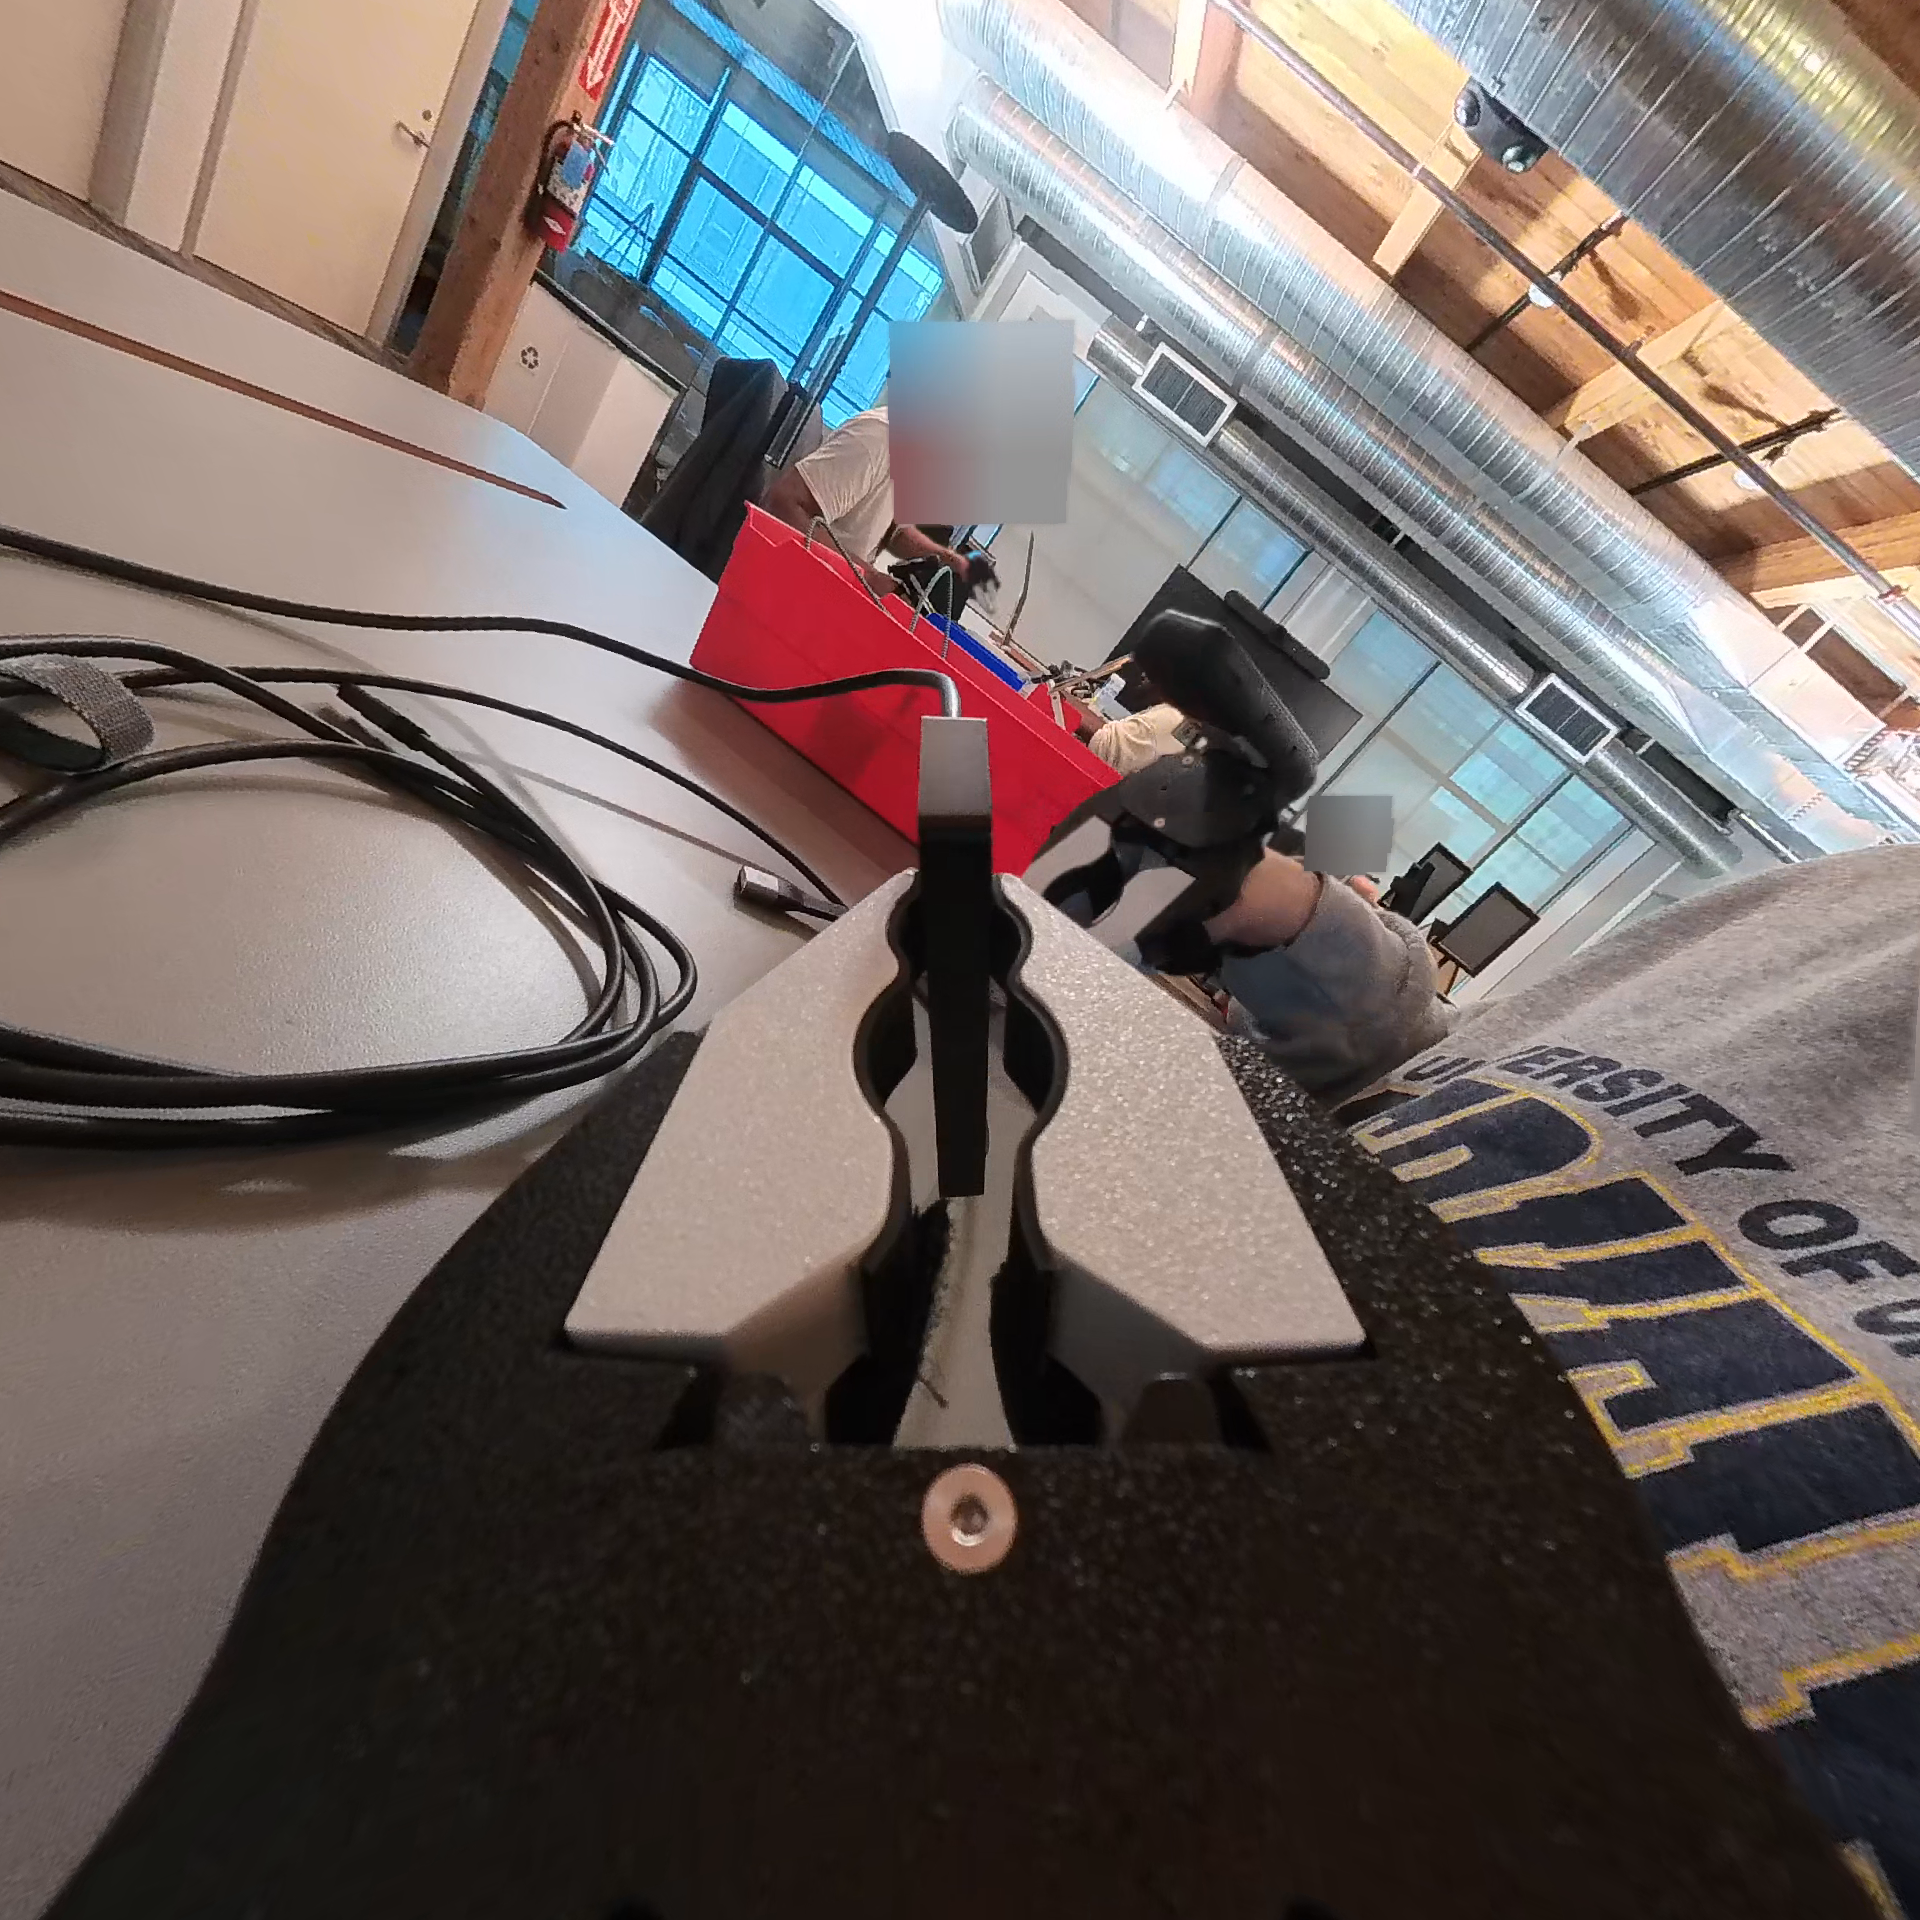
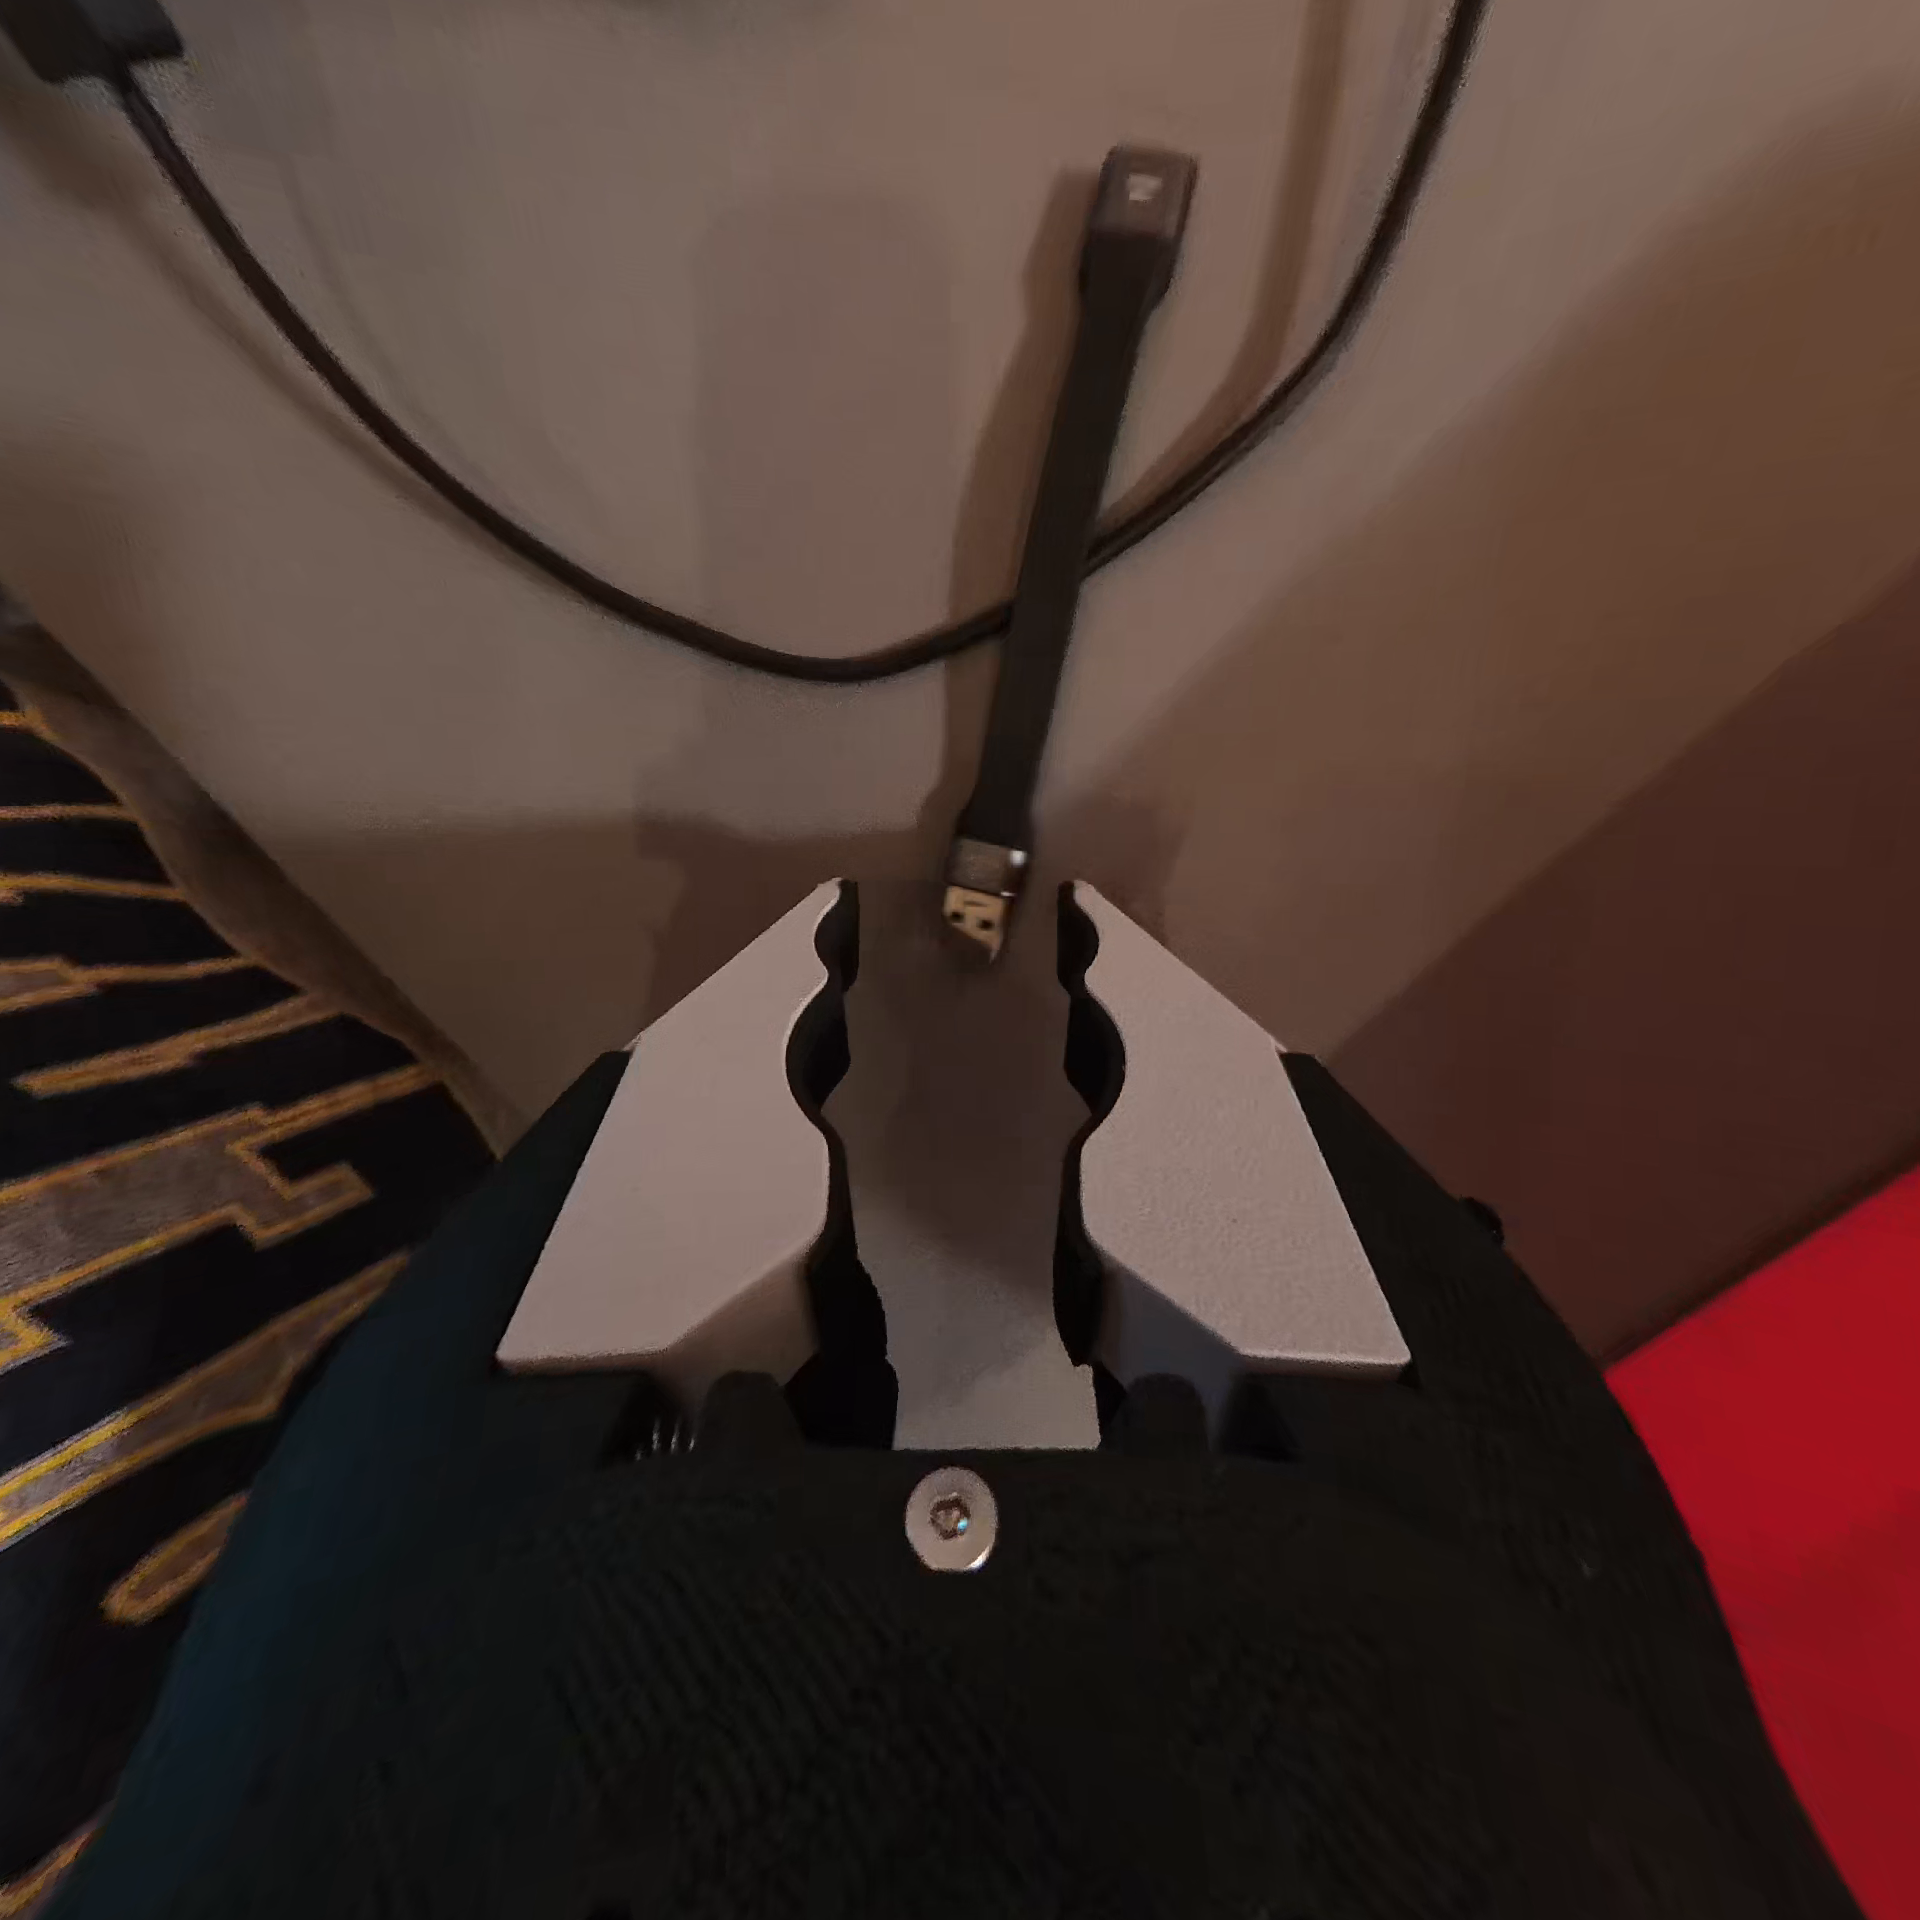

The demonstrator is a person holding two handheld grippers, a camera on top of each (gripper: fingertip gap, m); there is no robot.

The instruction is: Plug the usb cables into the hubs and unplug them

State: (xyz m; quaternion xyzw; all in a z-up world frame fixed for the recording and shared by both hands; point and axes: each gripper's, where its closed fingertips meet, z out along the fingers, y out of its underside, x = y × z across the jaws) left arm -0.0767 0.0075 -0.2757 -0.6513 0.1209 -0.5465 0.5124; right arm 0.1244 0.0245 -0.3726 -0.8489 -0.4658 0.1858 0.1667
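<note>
- The left gripper [image 1: 954, 914] is clamped on a slim hub [image 1: 954, 873], black near the fingers and silver at its far end, held edge-up above the table [image 1: 260, 935].
- A thin black cable [image 1: 416, 621] runs from the hub's far tip across the table to the left.
- Coiled black cables [image 1: 582, 997] lie left of the gripper.
- The right gripper [image 2: 958, 914] is wide apart and empty, low over the table.
- A short flat usb cable [image 2: 1049, 582] lies just beyond its fingertips, its metal plug [image 2: 977, 920] pointing into the gap.
- A red bin [image 1: 862, 675] sits far behind the hub.
</note>
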